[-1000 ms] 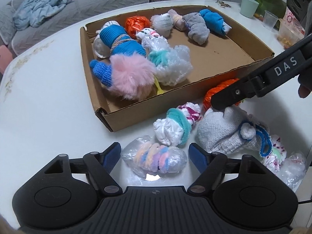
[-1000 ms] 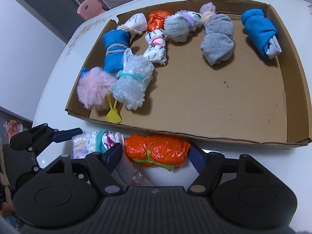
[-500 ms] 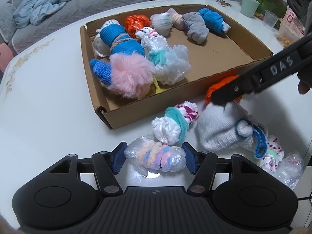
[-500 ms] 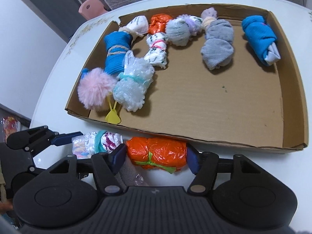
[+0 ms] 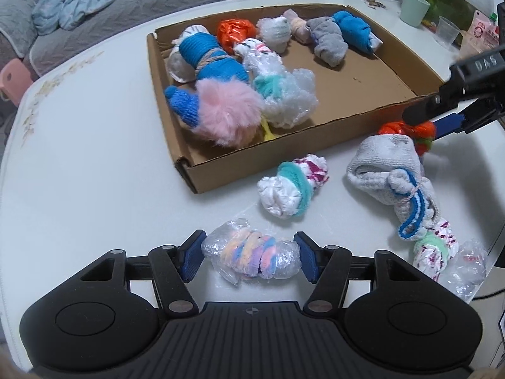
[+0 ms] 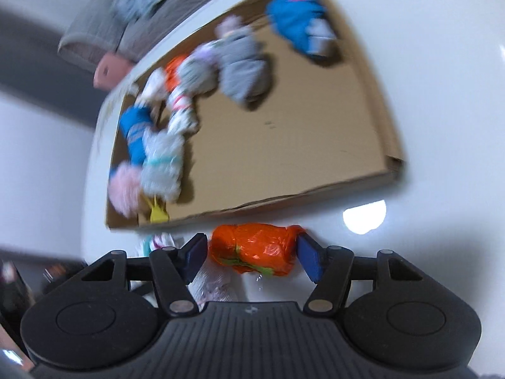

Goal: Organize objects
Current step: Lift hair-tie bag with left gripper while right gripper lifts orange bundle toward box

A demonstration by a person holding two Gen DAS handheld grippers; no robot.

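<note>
My left gripper [image 5: 249, 257] is shut on a clear plastic bundle with pastel bands [image 5: 252, 252], both blue pads pressing its ends just above the white table [image 5: 79, 173]. In the blurred, tilted right wrist view, my right gripper [image 6: 252, 252] is shut on an orange plastic bundle [image 6: 255, 249] in front of the cardboard box [image 6: 284, 158]. From the left wrist view, that gripper [image 5: 423, 120] holds the orange bundle [image 5: 394, 128] near the front right of the box [image 5: 252, 170]. Several wrapped bundles lie in the box, among them a pink pompom [image 5: 227, 113].
On the table lie a white-and-teal bundle [image 5: 292, 189], a grey sock bundle [image 5: 388, 164], a small floral bundle [image 5: 435, 249] and crumpled clear plastic [image 5: 470, 268]. A green cup [image 5: 415, 8] and a clear cup [image 5: 446, 33] stand far right. A sofa [image 5: 126, 6] lies behind.
Both grippers closed onto their bundles. The right gripper then rolled and swung rightward with the orange bundle, blurring its view. The left gripper stayed in place.
</note>
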